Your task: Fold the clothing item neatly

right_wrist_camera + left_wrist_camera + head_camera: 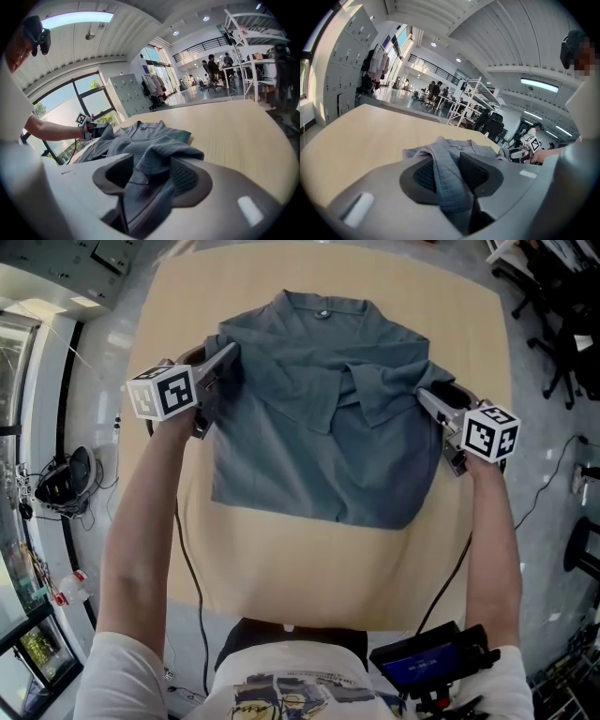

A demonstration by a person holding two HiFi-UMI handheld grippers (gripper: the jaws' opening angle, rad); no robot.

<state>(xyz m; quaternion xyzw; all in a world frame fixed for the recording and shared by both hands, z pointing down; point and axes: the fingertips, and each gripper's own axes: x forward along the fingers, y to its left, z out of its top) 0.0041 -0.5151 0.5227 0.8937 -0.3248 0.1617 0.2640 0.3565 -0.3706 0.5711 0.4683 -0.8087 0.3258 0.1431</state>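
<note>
The left tool [226, 354] is released: its jaws stand apart, and a fold of the grey-blue shirt [309, 460] lies slack between them. The right tool [424, 396] is wide apart too, with cloth draped between its jaws. I judge that this step is letting go of the folded-in sides. Both tools should slide out sideways and low, so that no cloth drags along. The shirt lies on the worktop [281, 568] toward its far edge, collar away. Both bare forearms reach forward, and the tools point inward and slightly down.
</note>
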